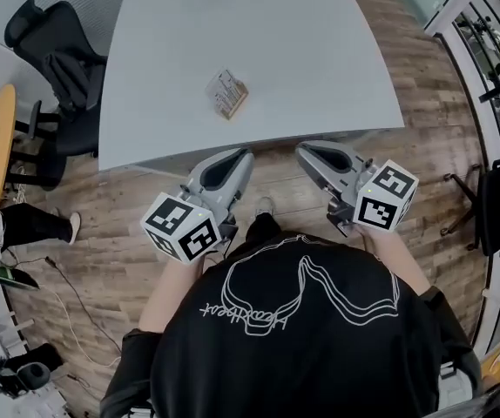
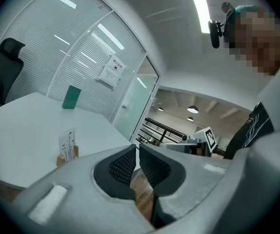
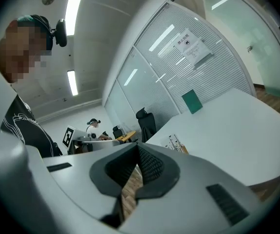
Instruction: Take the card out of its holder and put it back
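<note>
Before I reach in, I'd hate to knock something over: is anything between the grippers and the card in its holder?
Nothing visible does. Only bare table lies between the left gripper, the right gripper and the card in its holder.

left tongs [image 2: 136, 147] nearly closed and empty above the white counter [image 2: 23, 130]
only a thin slit parts the tips; well apart to their left, a card [image 2: 67, 141] stands upright in its wooden holder [image 2: 62, 159] on the counter

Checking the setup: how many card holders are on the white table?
1: a wooden card holder, cards standing in it, near the middle of the white table. None appears hidden.
</note>
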A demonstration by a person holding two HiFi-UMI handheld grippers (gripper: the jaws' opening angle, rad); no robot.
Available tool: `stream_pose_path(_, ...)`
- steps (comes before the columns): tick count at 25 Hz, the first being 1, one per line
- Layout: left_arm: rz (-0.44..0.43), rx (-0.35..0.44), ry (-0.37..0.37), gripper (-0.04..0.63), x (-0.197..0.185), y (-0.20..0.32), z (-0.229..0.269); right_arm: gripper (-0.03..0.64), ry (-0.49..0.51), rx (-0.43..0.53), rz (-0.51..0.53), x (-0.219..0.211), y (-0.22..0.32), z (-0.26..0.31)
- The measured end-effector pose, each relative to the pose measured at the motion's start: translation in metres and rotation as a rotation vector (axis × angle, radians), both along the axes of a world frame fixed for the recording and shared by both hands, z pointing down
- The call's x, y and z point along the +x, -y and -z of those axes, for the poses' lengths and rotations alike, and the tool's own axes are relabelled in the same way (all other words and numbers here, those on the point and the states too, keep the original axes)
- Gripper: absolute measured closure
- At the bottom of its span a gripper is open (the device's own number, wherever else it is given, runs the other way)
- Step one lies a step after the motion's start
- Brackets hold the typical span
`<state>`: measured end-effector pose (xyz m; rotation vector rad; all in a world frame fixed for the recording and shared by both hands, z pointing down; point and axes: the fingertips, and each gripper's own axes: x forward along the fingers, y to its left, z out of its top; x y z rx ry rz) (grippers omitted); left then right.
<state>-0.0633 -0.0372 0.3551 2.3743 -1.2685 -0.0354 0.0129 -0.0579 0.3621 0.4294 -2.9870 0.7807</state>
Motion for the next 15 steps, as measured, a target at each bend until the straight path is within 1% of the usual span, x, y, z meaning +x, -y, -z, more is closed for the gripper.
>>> stream_pose_path(3,-0.02,0.024,0.009,0.573,0.015,-0.017,0.01,0.609,0.015,0.004,0.021,0.005,-0.019,0.006)
stream_pose_path(5,-0.022,0.037,0.027,0.577,0.022,-0.027,0.014,0.609,0.02,0.007,0.035,0.008,-0.031,0.01)
stream_pose_path(7,-0.024,0.05,0.044,0.578,0.029,-0.034,0.017,0.609,0.015,0.025,0.052,0.01,-0.041,0.013)
stream_pose_path(10,-0.026,0.059,0.05,0.58,0.039,-0.043,0.021,0.609,0.011,0.045,0.069,0.014,-0.052,0.018)
stream_pose_path(15,-0.026,0.091,0.069,0.58,0.073,-0.078,0.028,0.609,0.018,0.087,0.081,0.045,-0.088,0.026)
